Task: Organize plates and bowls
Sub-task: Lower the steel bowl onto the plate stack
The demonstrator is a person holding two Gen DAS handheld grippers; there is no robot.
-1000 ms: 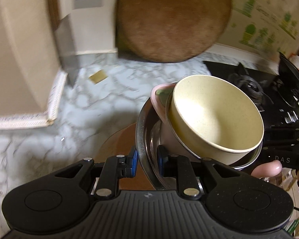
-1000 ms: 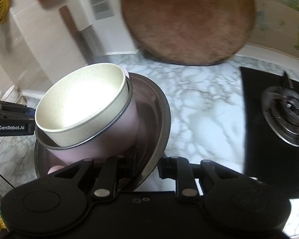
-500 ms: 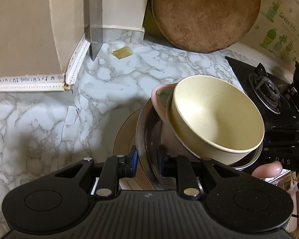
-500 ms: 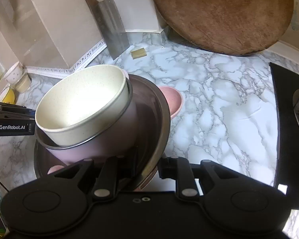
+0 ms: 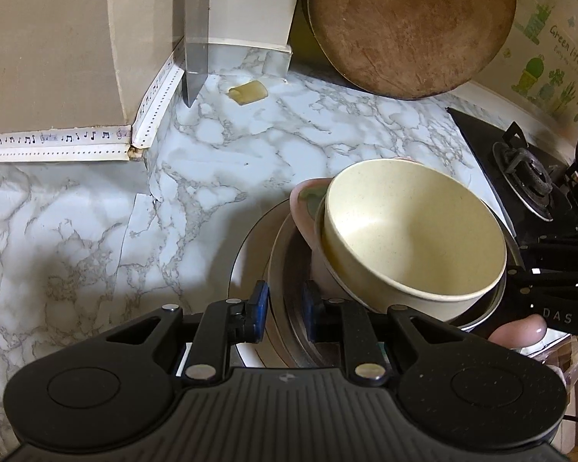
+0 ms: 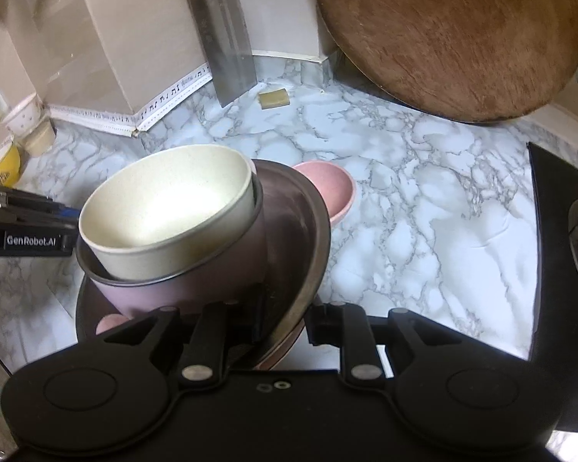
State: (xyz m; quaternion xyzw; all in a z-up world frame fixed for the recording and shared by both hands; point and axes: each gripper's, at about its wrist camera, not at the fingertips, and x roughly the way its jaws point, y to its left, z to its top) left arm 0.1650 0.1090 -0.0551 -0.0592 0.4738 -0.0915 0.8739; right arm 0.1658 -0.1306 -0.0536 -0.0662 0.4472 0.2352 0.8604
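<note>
A cream bowl (image 5: 412,231) sits nested in a pink bowl (image 5: 308,208), and both stand on a stack of plates (image 5: 281,269). My left gripper (image 5: 283,306) is shut on the stack's near rim. In the right wrist view the cream bowl (image 6: 165,208) rests in the mauve-pink bowl (image 6: 196,281) on the dark plates (image 6: 304,223). My right gripper (image 6: 285,319) is shut on the opposite rim. Both hold the stack low over the marble counter (image 6: 424,208). A second pink bowl (image 6: 337,188) shows beyond the stack on the counter.
A round wooden board (image 6: 454,34) leans on the back wall. A cleaver (image 6: 229,42) hangs by the corner above a small yellow block (image 6: 274,97). A black gas hob (image 5: 528,177) lies at the right. Small cups (image 6: 31,131) stand far left.
Both grippers have carried the stack forward and down toward the counter. The wall corner, cleaver and second pink bowl have come into view. The grip on the plates is unchanged.
</note>
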